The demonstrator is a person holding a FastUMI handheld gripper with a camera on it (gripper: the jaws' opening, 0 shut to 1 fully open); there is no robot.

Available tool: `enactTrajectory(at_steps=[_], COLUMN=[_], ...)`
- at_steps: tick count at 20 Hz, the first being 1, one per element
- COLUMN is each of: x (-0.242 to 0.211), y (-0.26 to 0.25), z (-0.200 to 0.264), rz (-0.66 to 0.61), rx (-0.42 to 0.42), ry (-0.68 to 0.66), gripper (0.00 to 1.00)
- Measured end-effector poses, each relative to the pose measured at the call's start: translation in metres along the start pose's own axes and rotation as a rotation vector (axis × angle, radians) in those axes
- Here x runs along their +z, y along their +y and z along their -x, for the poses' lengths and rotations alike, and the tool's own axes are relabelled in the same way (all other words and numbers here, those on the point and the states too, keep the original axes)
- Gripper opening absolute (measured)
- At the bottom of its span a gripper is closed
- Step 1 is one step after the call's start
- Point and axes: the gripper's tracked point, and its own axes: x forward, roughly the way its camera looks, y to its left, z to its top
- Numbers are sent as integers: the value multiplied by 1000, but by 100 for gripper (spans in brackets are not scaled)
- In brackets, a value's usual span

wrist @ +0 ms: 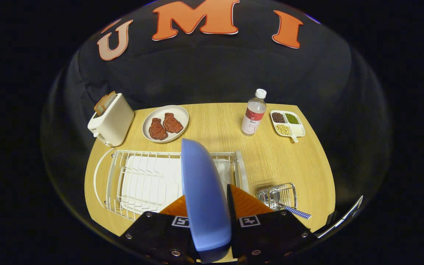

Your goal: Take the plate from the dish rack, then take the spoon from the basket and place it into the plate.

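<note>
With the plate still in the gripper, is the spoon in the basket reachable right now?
Probably not yet. The gripper is shut on the blue plate, so its fingers are taken. The spoon lies in the wire basket beside the dish rack, unobstructed once the plate is set down.

Even overhead light on the table (271,162), soft short shadows, sharp centre, strong fisheye bending toward the rim
</note>
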Motion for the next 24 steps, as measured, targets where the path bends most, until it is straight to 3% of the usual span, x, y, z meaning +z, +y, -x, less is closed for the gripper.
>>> enactTrajectory(at_steps=[11,18,20,24], x=[-127,-214,-219,-229], y=[-14,-5,1,-5], z=[60,37,28,5], rz=[-19,-59,-58,-78], rx=[223,364,416,428], ry=[-49,57,60,62], gripper=[32,32,32,33])
